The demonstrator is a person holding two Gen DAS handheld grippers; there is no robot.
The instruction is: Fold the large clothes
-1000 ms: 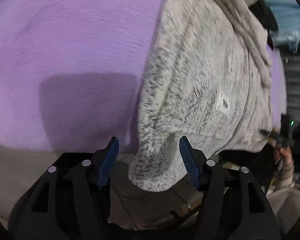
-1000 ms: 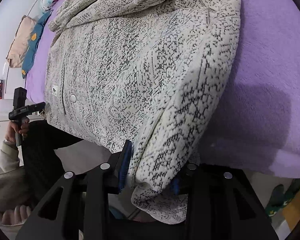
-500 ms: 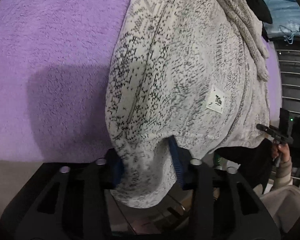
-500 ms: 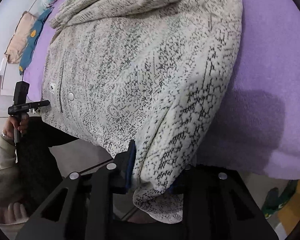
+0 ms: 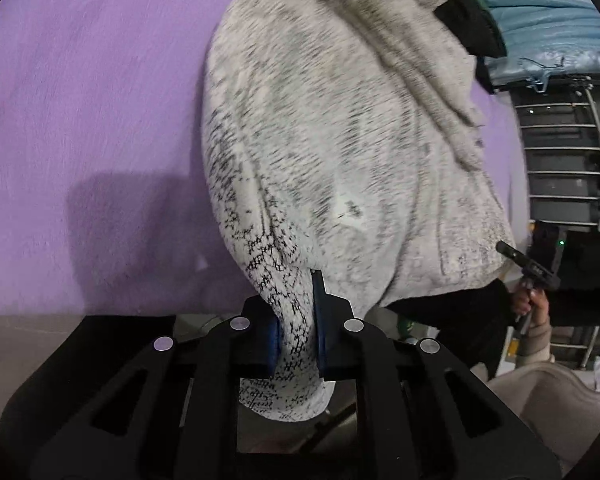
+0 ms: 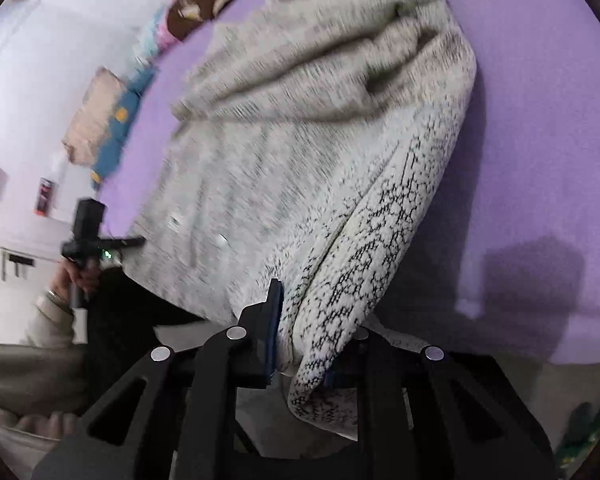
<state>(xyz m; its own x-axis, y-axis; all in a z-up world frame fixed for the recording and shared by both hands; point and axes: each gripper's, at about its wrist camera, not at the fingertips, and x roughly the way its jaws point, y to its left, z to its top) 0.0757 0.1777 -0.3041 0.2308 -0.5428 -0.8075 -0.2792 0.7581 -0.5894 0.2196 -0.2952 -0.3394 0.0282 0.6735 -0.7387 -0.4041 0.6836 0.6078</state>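
Both grippers, left [image 5: 296,320] and right [image 6: 300,336], now clamp the sweater [image 5: 340,140] hem; lift evenly off the bed [image 5: 80,100].

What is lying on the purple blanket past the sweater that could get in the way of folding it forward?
Nothing visible nearby. Both the left gripper and the right gripper are shut on the sweater at its near corners, and the purple blanket beside it lies bare. Some clothes lie farther off, apart from it.

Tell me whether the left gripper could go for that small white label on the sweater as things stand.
Probably not: the left gripper is shut on the sweater hem, so its jaws are occupied, though the label lies uncovered.
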